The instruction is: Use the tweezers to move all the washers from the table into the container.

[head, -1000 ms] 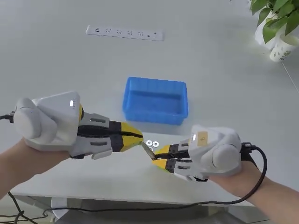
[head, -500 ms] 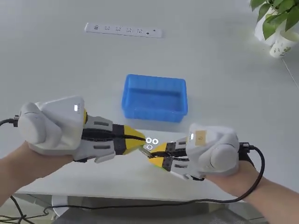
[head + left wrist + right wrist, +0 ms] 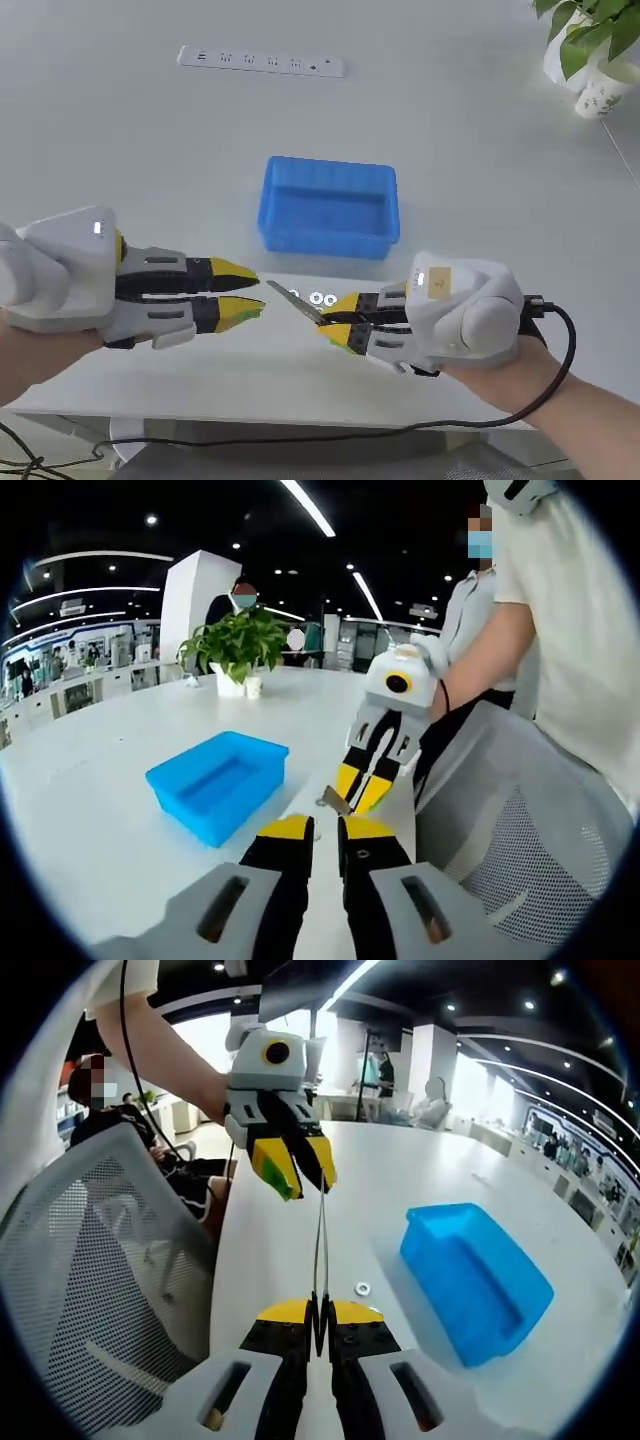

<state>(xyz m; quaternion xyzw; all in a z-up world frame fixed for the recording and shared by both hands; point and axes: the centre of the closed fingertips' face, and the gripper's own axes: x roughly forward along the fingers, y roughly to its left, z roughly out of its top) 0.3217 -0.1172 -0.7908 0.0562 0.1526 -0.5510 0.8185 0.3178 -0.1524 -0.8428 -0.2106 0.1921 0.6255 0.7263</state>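
Left gripper (image 3: 255, 290) is backing off leftward from the tweezers (image 3: 295, 300), jaws slightly parted and holding nothing; we're clamping the tweezers in the right gripper (image 3: 337, 322). We're worrying the washers (image 3: 322, 298) will skid away if those thin tips close off-centre. They're lying on the table (image 3: 150, 130) just before the blue container (image 3: 325, 243), tiny flat shiny rings.

The left gripper (image 3: 258, 290) lies level near the front edge of the table (image 3: 150, 130), pointing right, its jaws seemingly a little apart and empty. The right gripper (image 3: 336, 320) faces it, pointing left, with its jaws pinched on the tweezers (image 3: 295, 300). Both forearms reach in from the bottom corners.
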